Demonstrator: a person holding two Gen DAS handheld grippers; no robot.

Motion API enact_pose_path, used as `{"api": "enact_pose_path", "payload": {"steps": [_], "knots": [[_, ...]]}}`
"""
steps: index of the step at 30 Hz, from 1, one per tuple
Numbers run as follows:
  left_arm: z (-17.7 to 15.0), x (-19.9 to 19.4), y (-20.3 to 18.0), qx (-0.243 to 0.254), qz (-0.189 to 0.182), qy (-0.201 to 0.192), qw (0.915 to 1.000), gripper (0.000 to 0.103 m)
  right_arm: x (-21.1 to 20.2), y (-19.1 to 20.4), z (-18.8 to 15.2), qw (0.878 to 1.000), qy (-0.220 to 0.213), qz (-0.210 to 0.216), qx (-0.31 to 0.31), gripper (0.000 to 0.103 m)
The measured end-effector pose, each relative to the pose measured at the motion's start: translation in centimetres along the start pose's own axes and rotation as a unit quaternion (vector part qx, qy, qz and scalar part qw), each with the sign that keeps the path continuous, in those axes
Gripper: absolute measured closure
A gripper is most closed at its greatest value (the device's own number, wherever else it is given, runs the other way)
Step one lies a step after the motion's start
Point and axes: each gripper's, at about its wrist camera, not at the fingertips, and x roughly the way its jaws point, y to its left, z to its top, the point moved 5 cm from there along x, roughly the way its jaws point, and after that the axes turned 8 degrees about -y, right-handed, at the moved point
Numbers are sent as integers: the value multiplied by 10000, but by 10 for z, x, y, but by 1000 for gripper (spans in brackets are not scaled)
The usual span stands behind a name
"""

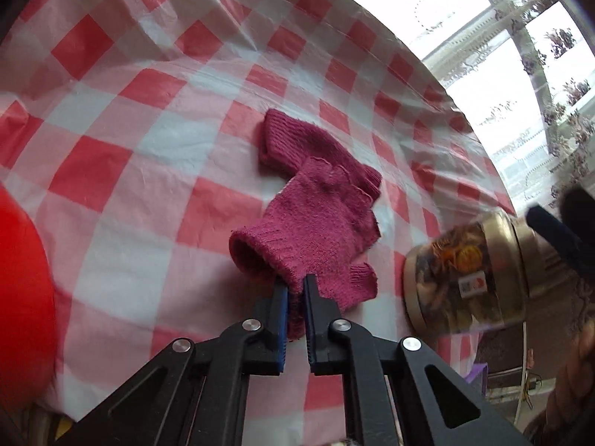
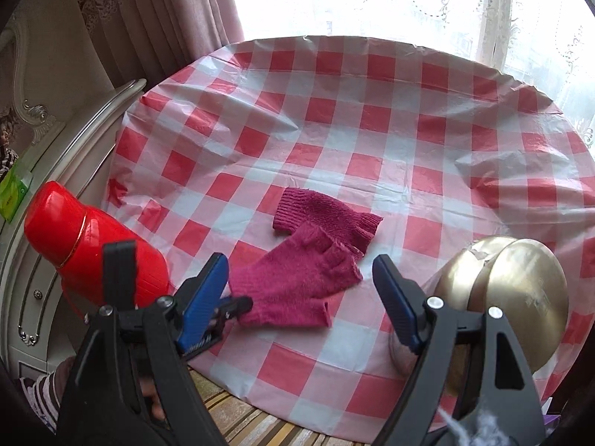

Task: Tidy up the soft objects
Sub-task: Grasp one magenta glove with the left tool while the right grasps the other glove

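Two magenta knit fingerless gloves lie overlapping on the red-and-white checked tablecloth (image 2: 409, 141). The near glove (image 1: 316, 234) (image 2: 297, 282) has its cuff toward me. The far glove (image 1: 297, 141) (image 2: 319, 212) lies partly under it. My left gripper (image 1: 296, 286) is shut on the near glove's cuff; its tip shows in the right wrist view (image 2: 238, 306). My right gripper (image 2: 301, 264) is open and empty, hovering above the near glove.
A red plastic bottle (image 2: 93, 245) (image 1: 18, 297) stands at the table's left edge. A gold-lidded jar (image 1: 465, 275) (image 2: 513, 297) stands at the right. A curtained window (image 2: 372, 0) is behind the round table; a white cabinet (image 2: 55, 148) is at left.
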Motion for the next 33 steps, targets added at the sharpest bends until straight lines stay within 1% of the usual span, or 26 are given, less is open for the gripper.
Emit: {"api": "enact_pose_path", "payload": {"steps": [3, 5, 7, 10, 13, 16, 18, 22, 23, 25, 26, 28, 29, 30, 31, 33], "knots": [[-26, -12, -5, 21, -227, 182, 9996, 95, 22, 2, 1, 9998, 155, -93, -121, 21], [-36, -20, -5, -50, -341, 228, 9991, 95, 41, 6, 1, 9991, 260, -143, -298, 21], [-41, -30, -3, -126, -418, 203, 9988, 95, 61, 13, 1, 9974, 373, -196, -578, 21], [-50, -41, 7, -289, -438, 191, 9984, 95, 91, 27, 1, 9923, 504, -204, -1109, 21], [-51, -44, 18, -462, -429, 181, 9978, 95, 122, 41, -5, 9826, 699, -188, -1710, 21], [-50, -46, 20, -489, -440, 121, 9978, 95, 153, 49, -14, 9708, 896, -231, -2213, 21], [-51, -44, 21, -499, -450, 125, 9977, 95, 170, 51, -17, 9657, 971, -263, -2393, 21], [-50, -40, 21, -511, -478, 132, 9975, 95, 197, 49, -20, 9619, 1042, -278, -2511, 22], [-50, -40, 21, -508, -493, 115, 9974, 95, 201, 48, -20, 9618, 1024, -272, -2524, 24], [-51, -39, 23, -519, -483, 108, 9974, 95, 209, 43, -21, 9632, 1005, -276, -2479, 37], [-51, -39, 24, -520, -479, 105, 9974, 95, 213, 41, -21, 9654, 1030, -247, -2381, 38], [-51, -41, 24, -503, -468, 77, 9976, 95, 216, 35, -19, 9742, 1005, -39, -2020, 58], [-51, -41, 24, -491, -457, 63, 9977, 95, 216, 34, -19, 9769, 1020, 67, -1876, 63], [-51, -40, 24, -480, -449, 61, 9978, 95, 215, 33, -18, 9786, 1008, 53, -1793, 70], [-51, -39, 23, -474, -446, 63, 9979, 95, 214, 32, -18, 9795, 995, -19, -1754, 72], [-51, -38, 23, -455, -442, 49, 9980, 95, 207, 31, -19, 9828, 997, 52, -1555, 76]]}}
